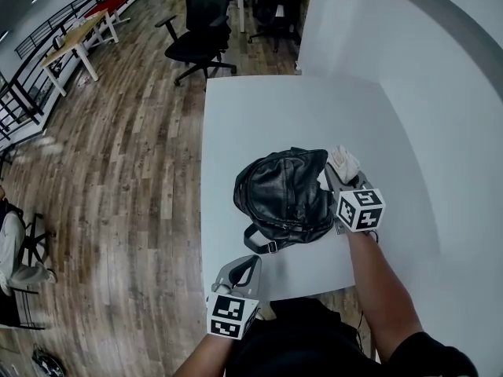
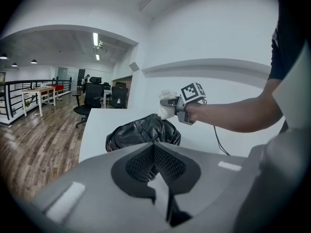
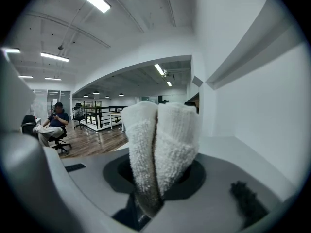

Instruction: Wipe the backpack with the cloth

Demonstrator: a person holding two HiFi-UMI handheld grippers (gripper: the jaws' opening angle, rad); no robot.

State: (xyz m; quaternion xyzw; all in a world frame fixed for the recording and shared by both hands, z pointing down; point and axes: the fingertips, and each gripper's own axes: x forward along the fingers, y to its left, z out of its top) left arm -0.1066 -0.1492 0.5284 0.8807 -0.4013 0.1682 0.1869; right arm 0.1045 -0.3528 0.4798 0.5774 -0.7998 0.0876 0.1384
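A black leather backpack lies flat in the middle of the white table. My right gripper hovers just off the backpack's right side, shut on a folded white cloth. In the right gripper view the cloth sticks up, pinched between the jaws. My left gripper hangs at the table's front left corner, apart from the backpack, shut with nothing in it. The left gripper view looks over its closed jaws at the backpack and the cloth beside it.
A white wall runs along the table's right side. Black office chairs stand beyond the far edge on the wooden floor. A seated person is far off in the right gripper view.
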